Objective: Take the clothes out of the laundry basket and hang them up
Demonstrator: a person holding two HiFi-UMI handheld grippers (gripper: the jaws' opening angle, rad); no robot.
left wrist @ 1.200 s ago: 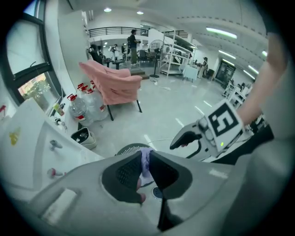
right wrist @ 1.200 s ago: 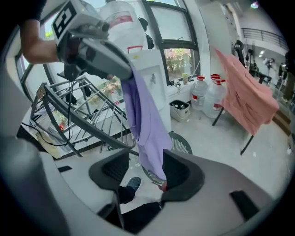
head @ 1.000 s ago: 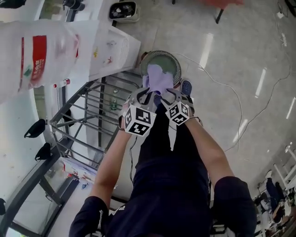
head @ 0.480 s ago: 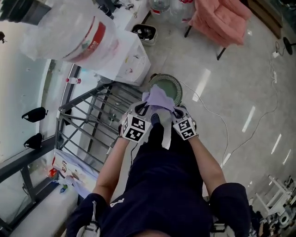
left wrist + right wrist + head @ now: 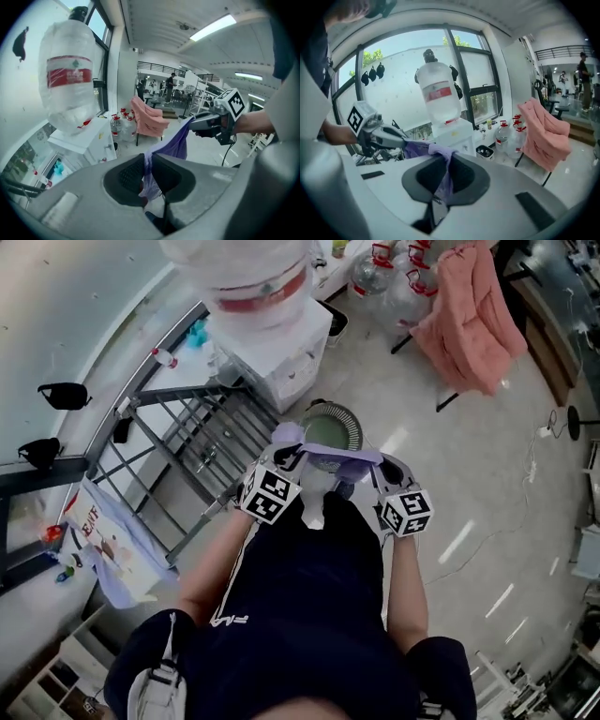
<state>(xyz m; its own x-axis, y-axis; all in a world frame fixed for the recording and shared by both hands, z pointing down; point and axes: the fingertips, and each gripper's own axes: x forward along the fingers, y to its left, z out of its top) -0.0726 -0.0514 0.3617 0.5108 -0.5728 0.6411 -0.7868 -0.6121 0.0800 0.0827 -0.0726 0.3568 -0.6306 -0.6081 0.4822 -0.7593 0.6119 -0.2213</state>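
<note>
A lavender garment (image 5: 328,454) is stretched between my two grippers, above the round green laundry basket (image 5: 334,424) on the floor. My left gripper (image 5: 286,444) is shut on one end of the garment (image 5: 174,143); the cloth runs between its jaws (image 5: 149,171). My right gripper (image 5: 375,465) is shut on the other end, with the garment (image 5: 437,152) pinched between its pads (image 5: 443,176). In each gripper view the other gripper shows with the cloth in its tips: the right gripper (image 5: 211,123) and the left gripper (image 5: 384,136).
A metal drying rack (image 5: 192,451) stands to the left, against the window. A water dispenser (image 5: 277,352) with a large bottle is beyond it. A pink cloth (image 5: 469,315) hangs over a chair at the upper right. A cable (image 5: 487,549) trails on the floor.
Both grippers have risen from the basket with the lavender garment and moved apart, so the cloth is now stretched between them. The head view has swung toward the dispenser and chair.
</note>
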